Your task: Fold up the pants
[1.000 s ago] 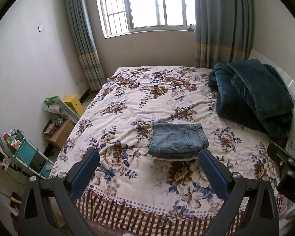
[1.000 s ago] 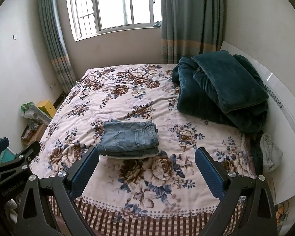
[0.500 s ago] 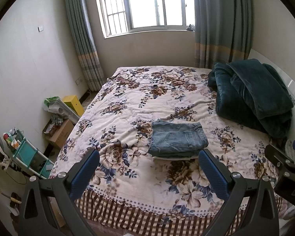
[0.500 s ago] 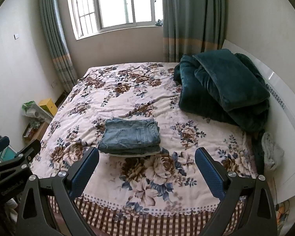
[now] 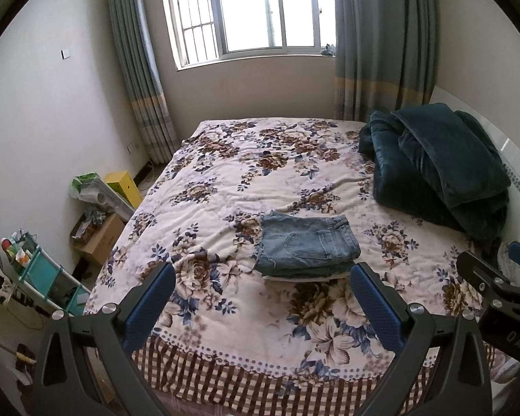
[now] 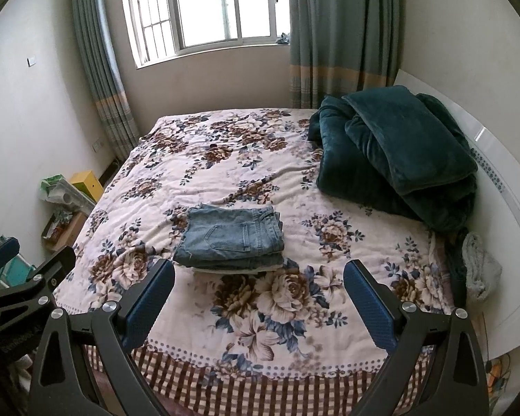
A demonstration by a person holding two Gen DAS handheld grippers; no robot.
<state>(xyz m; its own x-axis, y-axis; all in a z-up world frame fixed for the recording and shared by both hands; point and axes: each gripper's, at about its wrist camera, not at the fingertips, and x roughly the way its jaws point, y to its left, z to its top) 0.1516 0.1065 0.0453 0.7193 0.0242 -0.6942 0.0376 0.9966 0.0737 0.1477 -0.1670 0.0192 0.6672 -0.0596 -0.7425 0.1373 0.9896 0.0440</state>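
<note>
The pants (image 5: 306,244) lie as a compact, squared stack of denim near the front middle of the bed (image 5: 225,187) — to my eye the folding looks finished, with at most a little tidying of the edges left. The left gripper (image 5: 261,300) hangs in front of the bed's near edge, short of the pants, jaws wide apart and holding nothing. The right gripper (image 6: 258,294) does the same — spread wide, empty, touching no cloth.
</note>
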